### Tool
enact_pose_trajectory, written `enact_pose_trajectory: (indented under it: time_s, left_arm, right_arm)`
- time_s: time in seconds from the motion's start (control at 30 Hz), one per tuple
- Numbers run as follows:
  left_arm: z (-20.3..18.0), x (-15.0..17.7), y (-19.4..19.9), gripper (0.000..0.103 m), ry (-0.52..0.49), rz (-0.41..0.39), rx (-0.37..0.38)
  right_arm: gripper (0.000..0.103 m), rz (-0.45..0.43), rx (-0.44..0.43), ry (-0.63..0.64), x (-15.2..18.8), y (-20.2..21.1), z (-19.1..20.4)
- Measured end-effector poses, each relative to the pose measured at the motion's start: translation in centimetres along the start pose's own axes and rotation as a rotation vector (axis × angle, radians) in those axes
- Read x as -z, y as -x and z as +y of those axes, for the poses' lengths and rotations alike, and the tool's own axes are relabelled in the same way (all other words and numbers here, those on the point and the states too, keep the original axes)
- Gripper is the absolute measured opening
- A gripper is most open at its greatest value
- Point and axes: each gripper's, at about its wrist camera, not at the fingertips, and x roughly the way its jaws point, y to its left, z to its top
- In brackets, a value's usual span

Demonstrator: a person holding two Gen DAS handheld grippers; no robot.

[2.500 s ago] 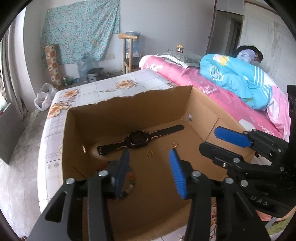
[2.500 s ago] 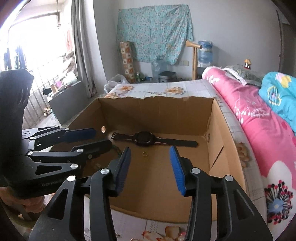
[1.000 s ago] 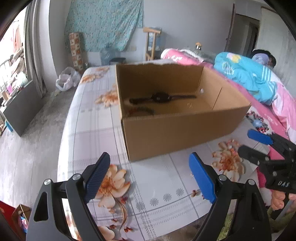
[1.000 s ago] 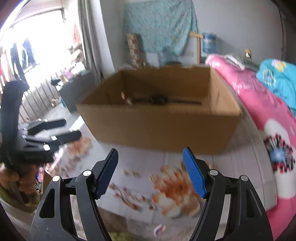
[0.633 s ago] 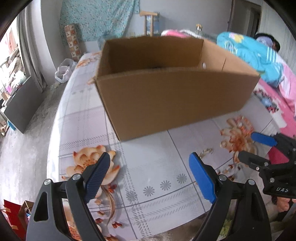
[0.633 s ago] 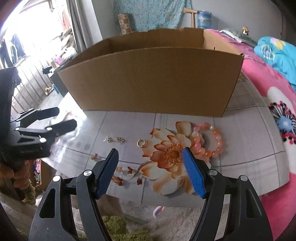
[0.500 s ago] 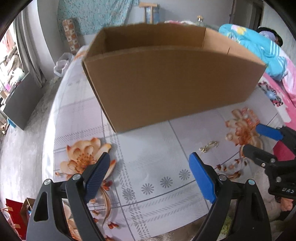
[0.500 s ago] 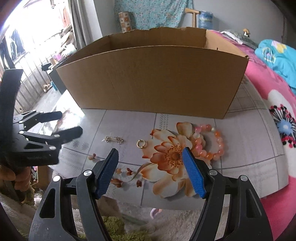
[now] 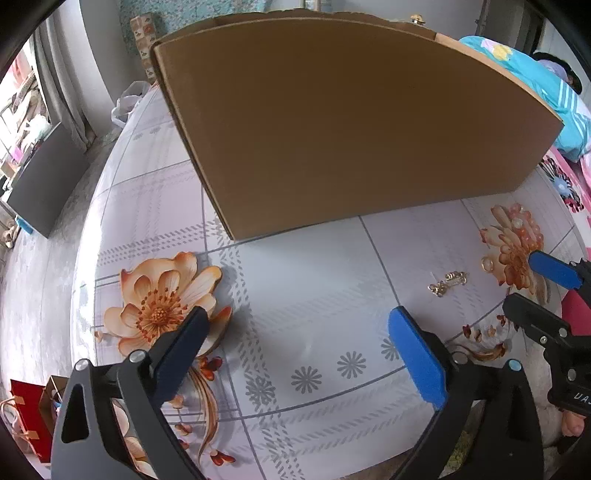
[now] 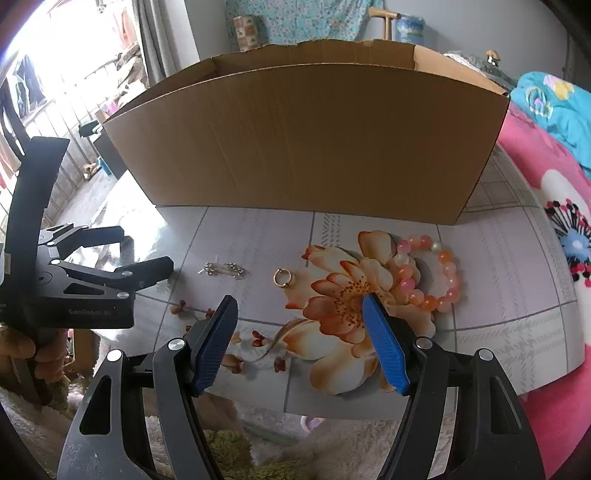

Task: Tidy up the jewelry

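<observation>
Two tongs of mine over the worktop (image 9: 295, 295), left tongs (image 9: 295, 354) opening wide, empty, right tongs (image 10: 299, 332) parted, empty, bead bracelet (image 10: 436, 273), gold ring (image 10: 282, 277), chain (image 10: 225, 270) before the cardboard box (image 10: 306, 136).

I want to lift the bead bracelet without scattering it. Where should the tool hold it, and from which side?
Come from above and pinch across one strand of the bead bracelet, at its near arc. It lies flat as an open loop on the table, so one finger can drop inside.

Behind your counter you face a teal floral wall cloth (image 10: 295, 14), a bright barred window (image 10: 55, 92) and a pink floral bed (image 10: 535, 177).
</observation>
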Motion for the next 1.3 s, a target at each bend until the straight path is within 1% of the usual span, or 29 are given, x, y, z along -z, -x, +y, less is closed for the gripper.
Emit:
enact_pose_trajectory:
  time_s: [0.57, 1.3]
  left_arm:
    - [0.0, 0.4, -0.1, 0.098, 0.002, -0.013, 0.001]
    - [0.0, 0.2, -0.2, 0.098, -0.009, 0.001, 0.006]
  right_arm:
    - [0.067, 0.011, -0.006, -0.031, 0.4, -0.6, -0.8]
    - [0.07, 0.005, -0.029, -0.048, 0.4, -0.7, -1.4]
